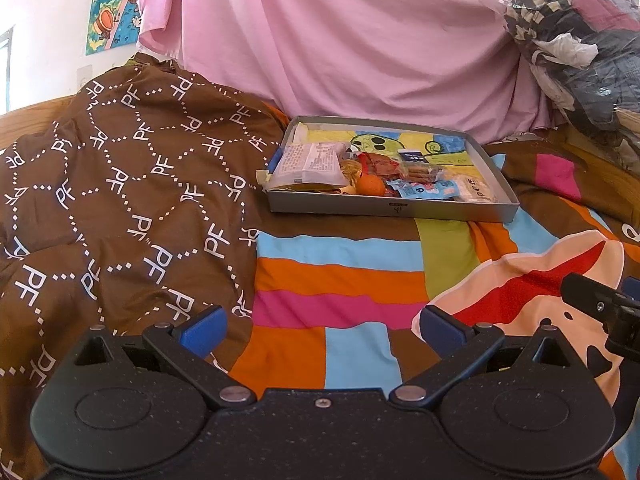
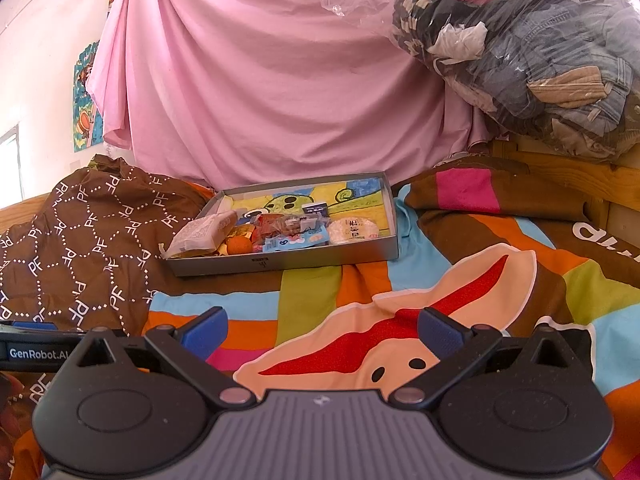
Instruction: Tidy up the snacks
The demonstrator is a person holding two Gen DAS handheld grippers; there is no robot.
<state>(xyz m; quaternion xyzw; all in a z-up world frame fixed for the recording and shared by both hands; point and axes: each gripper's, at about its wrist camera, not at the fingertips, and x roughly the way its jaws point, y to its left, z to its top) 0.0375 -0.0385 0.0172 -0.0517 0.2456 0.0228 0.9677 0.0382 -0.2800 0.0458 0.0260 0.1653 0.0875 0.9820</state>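
The snack packets (image 2: 280, 230) lie heaped along the near wall of the shallow grey cardboard tray (image 2: 280, 262) on the bed, at twelve o'clock from both grippers. The left gripper (image 1: 320, 330) and right gripper (image 2: 320, 330) both gape wide and carry nothing, well short of the tray. Any pick should take one packet by its edge, sparing the round orange fruit (image 2: 239, 245).

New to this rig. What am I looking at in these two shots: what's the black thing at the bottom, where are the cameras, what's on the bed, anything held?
No robot arm here: a person holds a two-finger tool in each hand, and each one carries a fisheye camera looking forward along its fingers. The black shape with blue pads at the bottom of each picture is that tool. One picture is from the left tool, the other from the right tool. Both are open and hold nothing. They hover over a bright patchwork bedspread. Ahead lies a shallow grey tray holding the snacks: a white packet, a small orange ball-like item, and other wrapped pieces. A brown patterned blanket lies beside it.
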